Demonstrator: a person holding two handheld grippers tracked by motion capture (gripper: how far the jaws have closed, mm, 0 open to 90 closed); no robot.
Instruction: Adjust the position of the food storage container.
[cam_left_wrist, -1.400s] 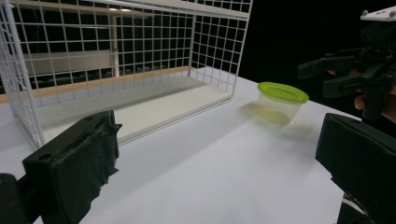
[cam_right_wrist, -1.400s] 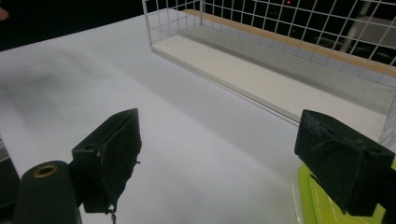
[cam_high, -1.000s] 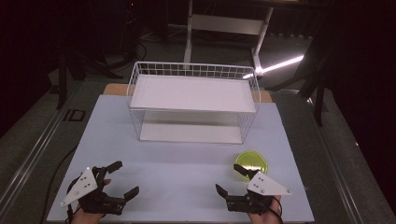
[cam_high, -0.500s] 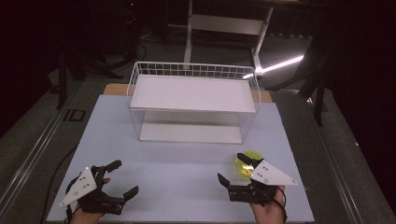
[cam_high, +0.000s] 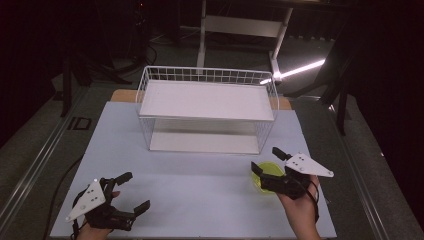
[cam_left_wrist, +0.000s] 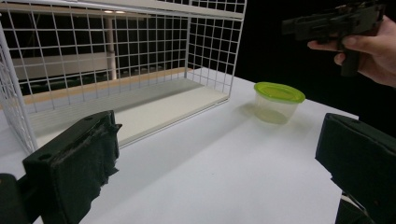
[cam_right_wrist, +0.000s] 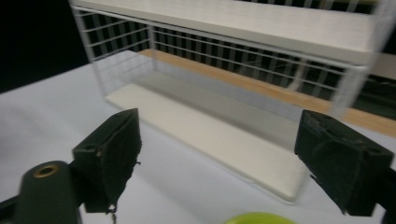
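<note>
A small clear tub with a lime-green lid (cam_high: 266, 176) (cam_left_wrist: 279, 99) stands on the white table right of centre, in front of the wire rack's right corner. My right gripper (cam_high: 265, 159) hovers open just above it, with nothing between the jaws. The lid's edge (cam_right_wrist: 257, 218) peeks in at the bottom of the right gripper view, below the open right gripper (cam_right_wrist: 229, 158). My left gripper (cam_high: 136, 190) (cam_left_wrist: 215, 163) rests open and empty near the table's front left corner, far from the tub.
A white wire rack (cam_high: 207, 109) (cam_left_wrist: 116, 60) (cam_right_wrist: 243, 56) with an upper shelf and a lower board stands at the back centre. The white table (cam_high: 200, 180) ends just right of the tub. The hand with the right gripper (cam_left_wrist: 343, 23) appears in the left gripper view.
My right gripper has moved forward and risen from the table's front edge to above the green-lidded tub. The left gripper has stayed in place.
</note>
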